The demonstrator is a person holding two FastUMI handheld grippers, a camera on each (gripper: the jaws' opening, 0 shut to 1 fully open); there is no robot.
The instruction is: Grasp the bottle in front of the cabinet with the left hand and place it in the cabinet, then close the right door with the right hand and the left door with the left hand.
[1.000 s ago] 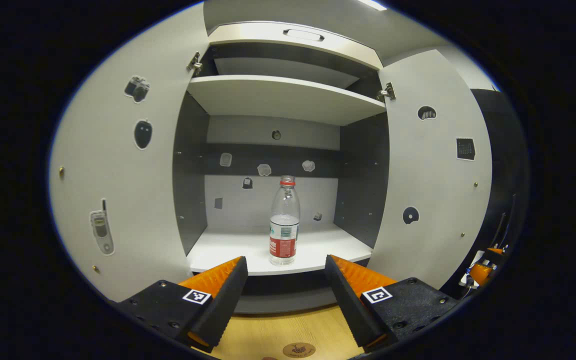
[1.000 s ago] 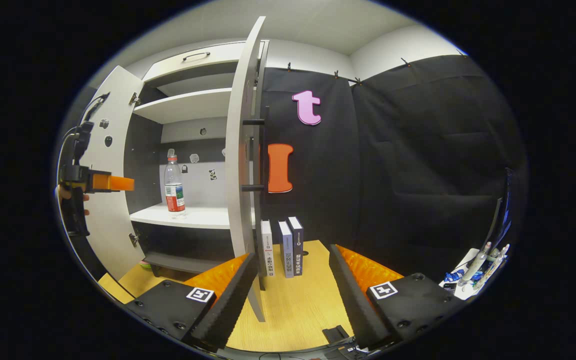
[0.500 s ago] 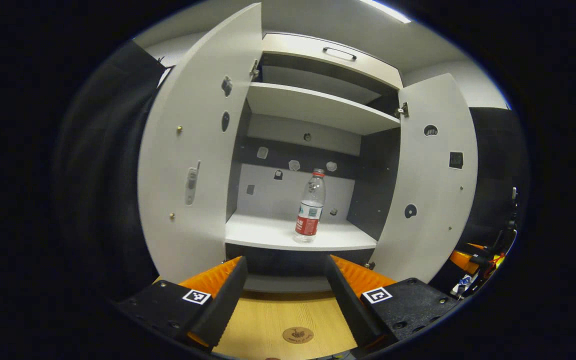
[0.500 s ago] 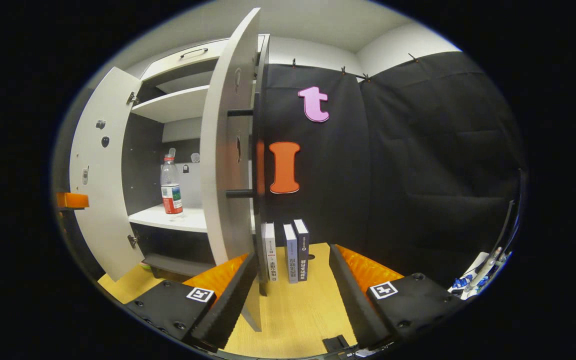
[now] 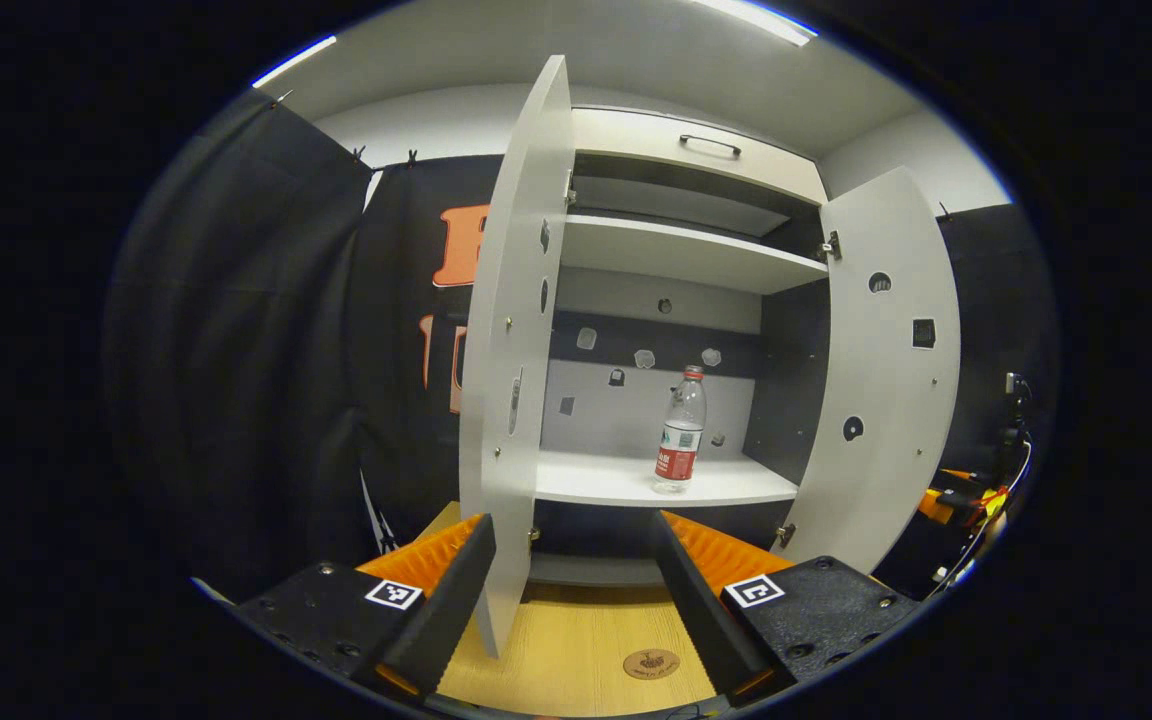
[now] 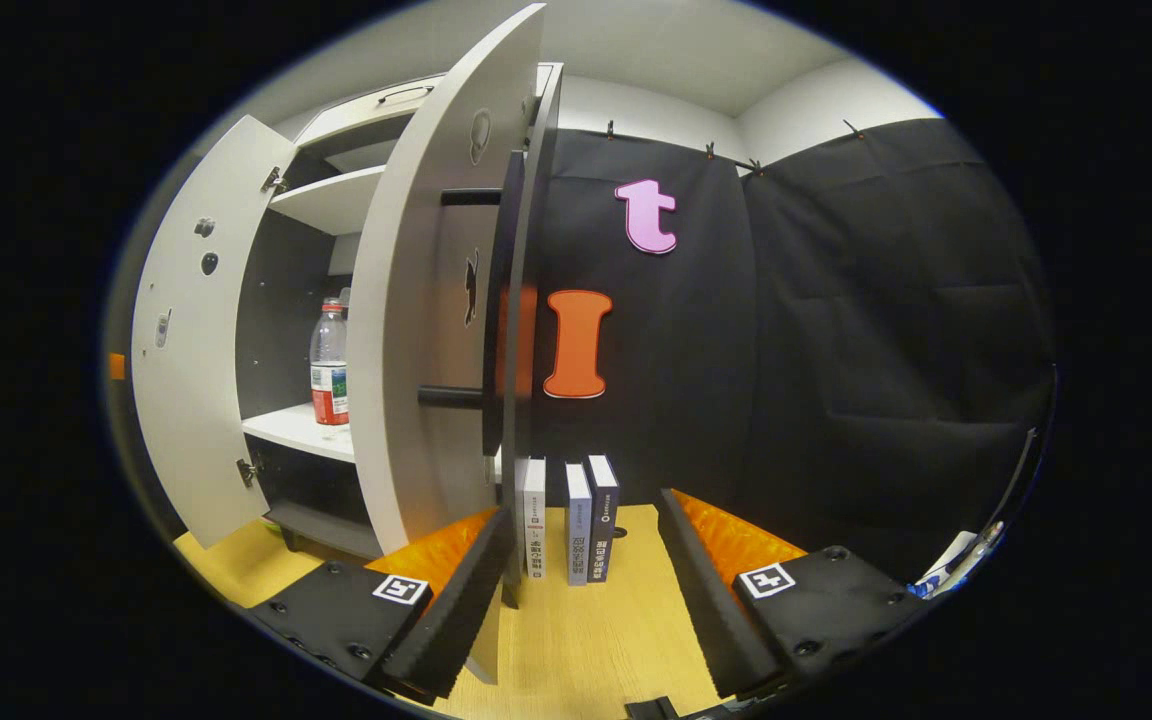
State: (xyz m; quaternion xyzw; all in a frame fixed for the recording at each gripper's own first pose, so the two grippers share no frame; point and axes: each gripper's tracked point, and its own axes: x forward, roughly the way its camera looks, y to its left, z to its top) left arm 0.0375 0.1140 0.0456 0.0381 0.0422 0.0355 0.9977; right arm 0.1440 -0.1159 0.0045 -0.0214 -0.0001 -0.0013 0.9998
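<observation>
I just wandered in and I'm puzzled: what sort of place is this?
Probably a staged recording booth, not a home: a cabinet holding one bottle, black cloth walls, and books standing on the floor.

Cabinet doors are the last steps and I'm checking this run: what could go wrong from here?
1. The right door is swung wide, its edge just beyond the open right gripper; a sideways push may skid off the panel.
2. The books stand near that door's foot, so a sweeping gripper might topple them.
3. The bottle stands near the shelf front; a slammed left door could jolt it over.
</observation>
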